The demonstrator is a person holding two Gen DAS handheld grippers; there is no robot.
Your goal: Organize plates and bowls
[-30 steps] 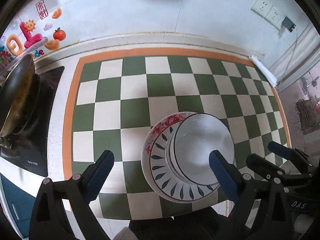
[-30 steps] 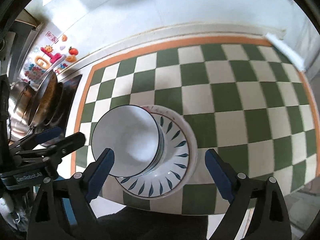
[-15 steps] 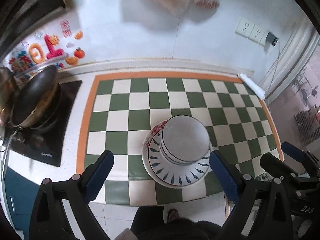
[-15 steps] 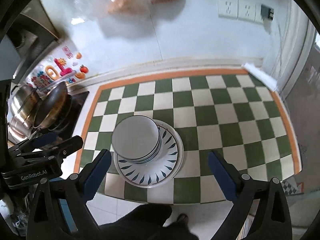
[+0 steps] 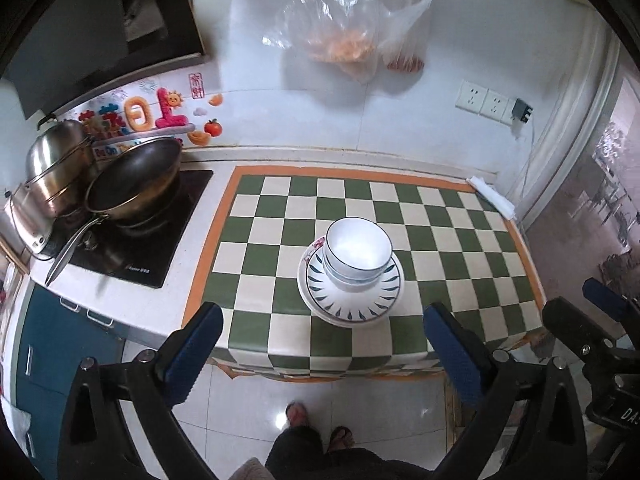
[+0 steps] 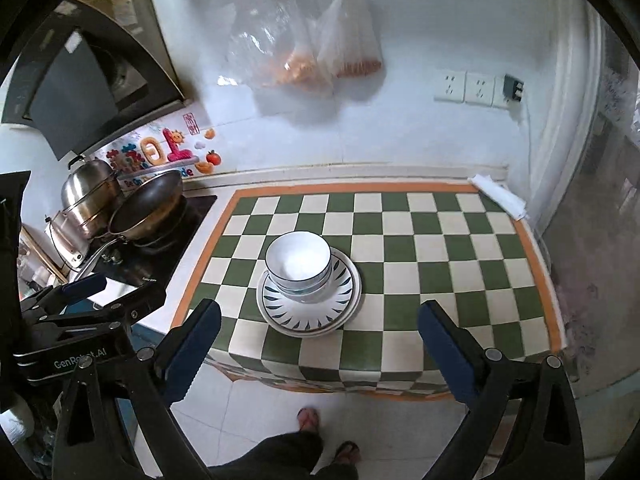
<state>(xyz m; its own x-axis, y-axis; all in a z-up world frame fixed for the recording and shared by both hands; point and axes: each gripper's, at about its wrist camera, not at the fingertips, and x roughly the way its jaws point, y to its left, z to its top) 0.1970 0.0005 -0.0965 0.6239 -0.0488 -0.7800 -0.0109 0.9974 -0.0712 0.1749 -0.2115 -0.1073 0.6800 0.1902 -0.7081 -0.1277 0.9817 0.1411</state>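
White bowls with dark rims are nested on a leaf-patterned plate, which lies on a floral-rimmed plate. The stack stands on the green-and-white checkered counter cloth. The stack also shows in the right wrist view, bowls on the plates. My left gripper is open and empty, held high and back from the counter's front edge. My right gripper is open and empty, likewise above the floor in front of the counter.
A dark wok and steel pots sit on the black cooktop at left. Plastic bags hang on the tiled wall. Sockets are at the right. A folded white cloth lies at the counter's back right corner.
Both grippers have pulled up and back from the stack, which now looks smaller and farther. The stack itself has not moved.
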